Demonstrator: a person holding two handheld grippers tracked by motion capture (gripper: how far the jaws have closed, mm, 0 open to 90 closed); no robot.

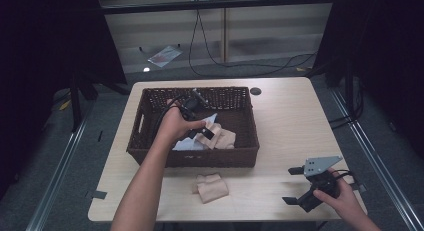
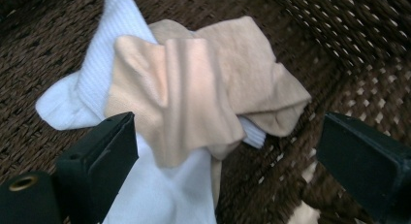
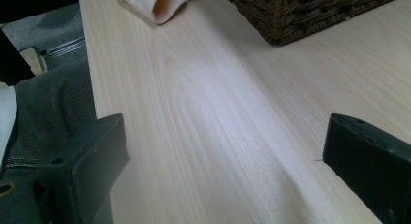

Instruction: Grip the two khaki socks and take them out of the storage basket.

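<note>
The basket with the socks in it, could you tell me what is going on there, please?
A person is sorting socks at a table. The left hand-held gripper hangs open inside the wicker basket, its jaws on either side of a beige sock that lies over a white sock; nothing is gripped yet. A folded beige sock lies on the table in front of the basket. The right hand-held gripper rests open near the table's right corner.

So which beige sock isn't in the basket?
The folded beige sock on the table, lying in front of the wicker basket. The other beige sock lies inside the basket on a white sock, between the open left gripper jaws.
</note>
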